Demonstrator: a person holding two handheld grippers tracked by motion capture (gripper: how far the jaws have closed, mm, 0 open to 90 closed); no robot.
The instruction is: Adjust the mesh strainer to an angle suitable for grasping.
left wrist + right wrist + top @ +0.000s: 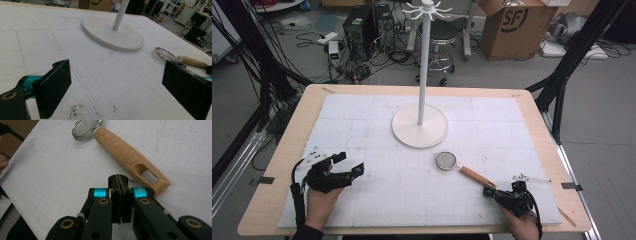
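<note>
Lying flat on the white foam mat (362, 200), the strainer (445, 160) sat in front of the hook stand (420, 125), mesh bowl toward the stand's base and wooden handle (477, 177) running back toward the person's right side. That orientation put the handle's slotted end nearest the right gripper (490, 192) — plausibly so the slot could later go over one of the hooks at the stand's top.

Right gripper: jaws pressed fully together, nothing between them. In the right gripper view its tip (120, 180) sat just beside the handle (127, 157), near the slot, apart from the wood or barely touching — couldn't tell which. Closed jaws can't take the handle, so it would need to open first, or it was only nudging.

Left gripper (347, 164): jaws spread wide, empty, held over bare mat well apart from the strainer. In the left gripper view the strainer (166, 54) lay beyond the far jaw, the stand base (100, 30) ahead. Looked parked and ready — likely there to steady the stand or take a handover.
</note>
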